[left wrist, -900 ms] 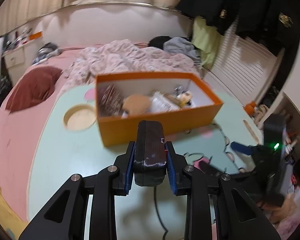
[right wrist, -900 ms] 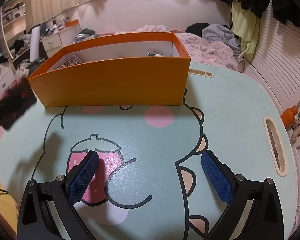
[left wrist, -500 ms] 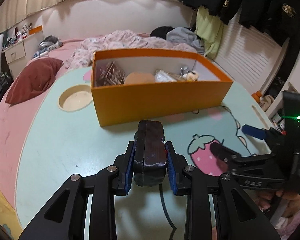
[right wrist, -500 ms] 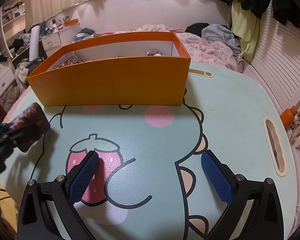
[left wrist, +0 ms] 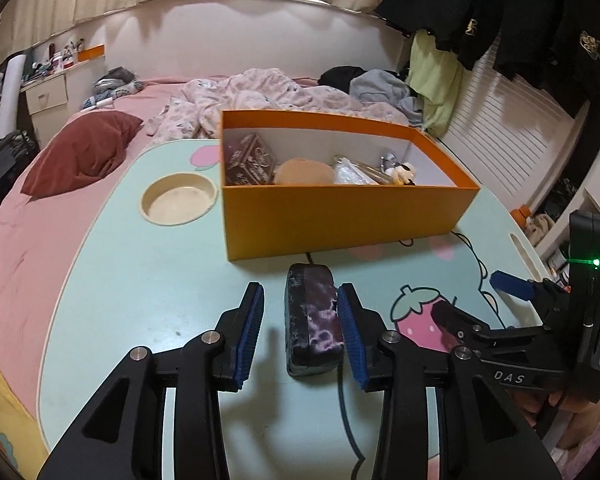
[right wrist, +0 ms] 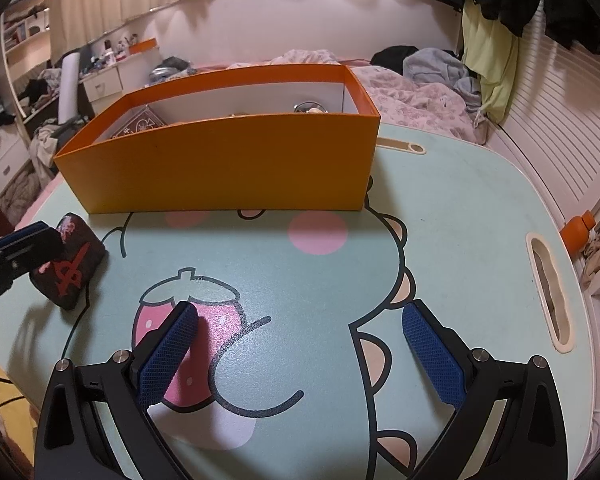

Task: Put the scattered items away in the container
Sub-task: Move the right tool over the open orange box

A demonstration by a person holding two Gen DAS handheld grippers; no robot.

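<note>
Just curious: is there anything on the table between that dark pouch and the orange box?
In the left wrist view, only bare tabletop separates the dark pouch from the orange box.

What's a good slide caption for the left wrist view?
Left tool open around dark rectangular pouch on the table, before the orange cardboard box.

Left gripper [left wrist: 300,328] jaws parted and angled downward; right gripper [right wrist: 300,356] jaws spread wide.
</note>
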